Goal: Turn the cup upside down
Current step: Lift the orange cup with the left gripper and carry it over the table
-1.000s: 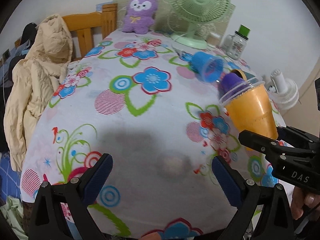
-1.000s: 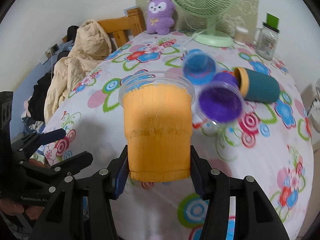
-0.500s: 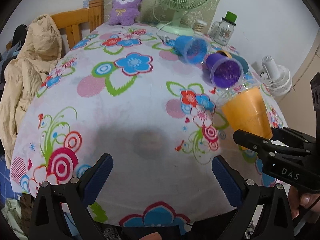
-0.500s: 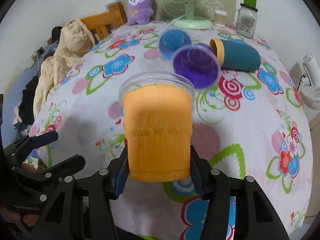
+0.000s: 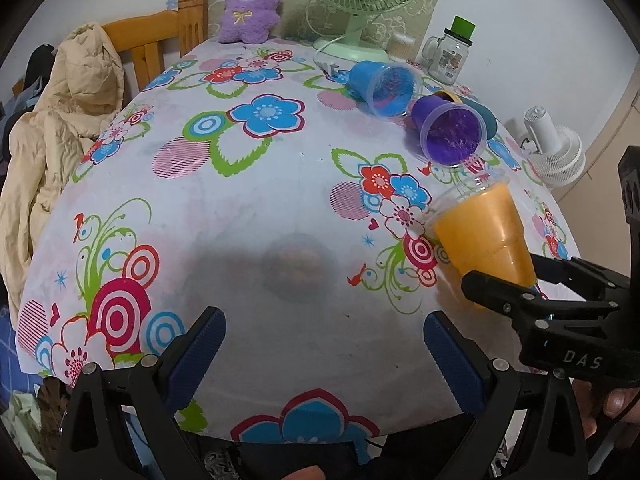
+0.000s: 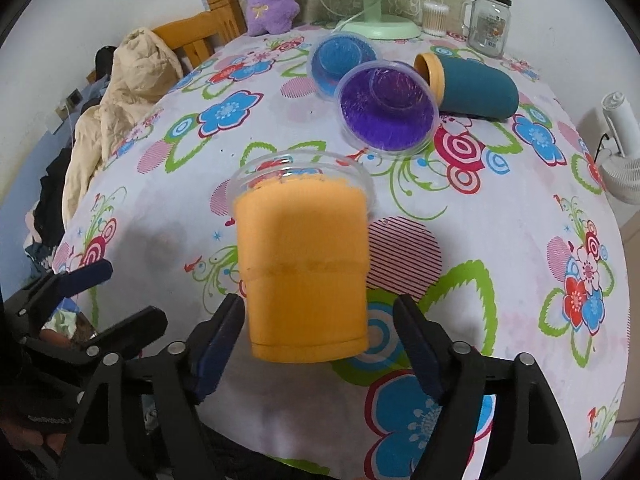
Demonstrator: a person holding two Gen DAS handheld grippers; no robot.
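An orange plastic cup (image 6: 304, 268) with a clear rim is tilted, mouth pointing away and down at the flowered tablecloth. My right gripper (image 6: 320, 332) has its jaws spread a little wider than the cup's base, with gaps on both sides. In the left wrist view the cup (image 5: 484, 232) leans with its rim at the cloth and the right gripper (image 5: 532, 292) at its base. My left gripper (image 5: 324, 344) is open and empty above the table's near edge.
A purple cup (image 6: 386, 110), a blue cup (image 6: 340, 60) and a teal tumbler (image 6: 472, 88) lie on their sides beyond. A green fan (image 5: 360, 8), a glass jar (image 5: 448, 52) and a purple plush (image 5: 250, 0) stand at the back. A coat-covered chair (image 5: 60, 120) is left.
The right gripper has lowered the orange cup toward the cloth and its jaws have opened off the cup. The left gripper stayed open and drew back slightly.
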